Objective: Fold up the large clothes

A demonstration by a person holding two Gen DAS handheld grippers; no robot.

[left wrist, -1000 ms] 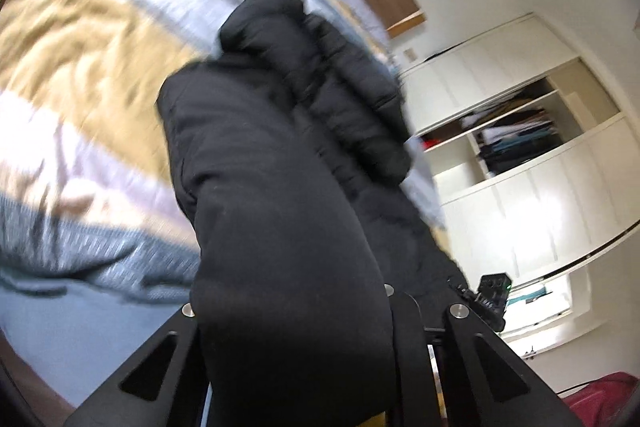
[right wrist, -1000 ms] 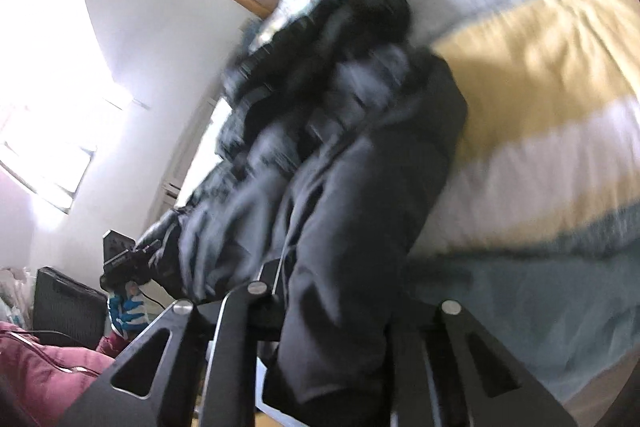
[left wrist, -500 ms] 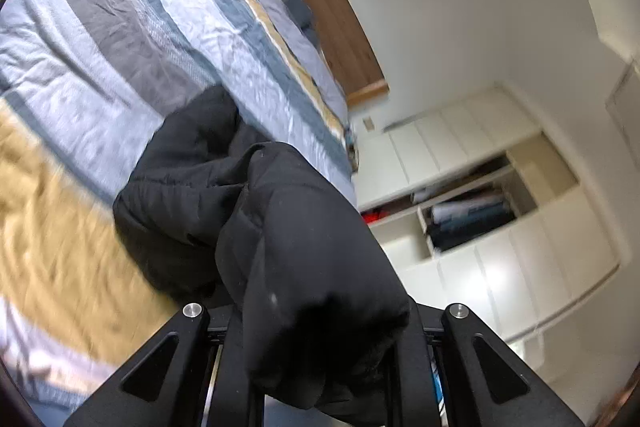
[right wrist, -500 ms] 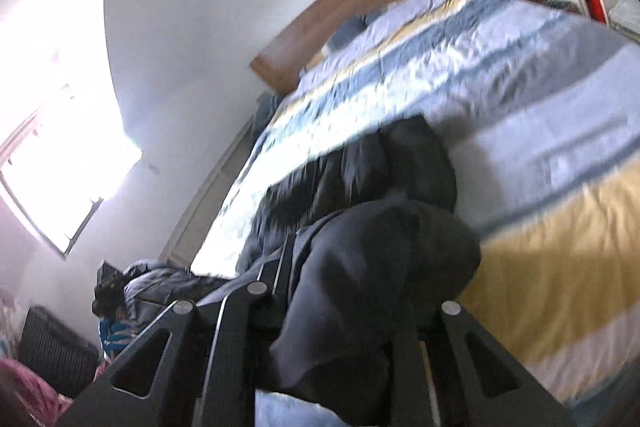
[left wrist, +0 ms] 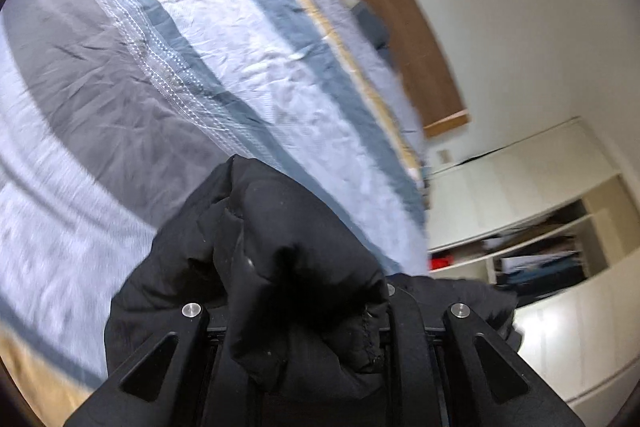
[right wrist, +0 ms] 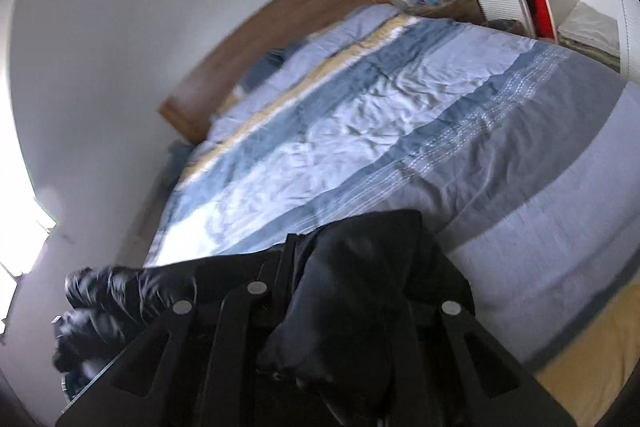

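Note:
A black puffer jacket (left wrist: 280,259) is bunched between the fingers of my left gripper (left wrist: 308,331), which is shut on it and holds it above the bed. The same jacket (right wrist: 360,287) fills my right gripper (right wrist: 344,327), also shut on it. A stretch of the jacket (right wrist: 120,291) runs off to the left in the right wrist view. The fabric hides both sets of fingertips. The striped blue, grey and yellow duvet (left wrist: 180,67) lies flat beneath and also shows in the right wrist view (right wrist: 400,131).
A wooden headboard (right wrist: 280,27) stands at the far end of the bed, with pillows (right wrist: 276,63) in front. White wardrobes with open shelves (left wrist: 540,247) line the wall on one side. A bedside table (right wrist: 448,5) stands near the headboard.
Both grippers have lifted and tilted up with the jacket. The part of the jacket that lay on the duvet ahead has left that spot, and more of the bed and headboard shows.

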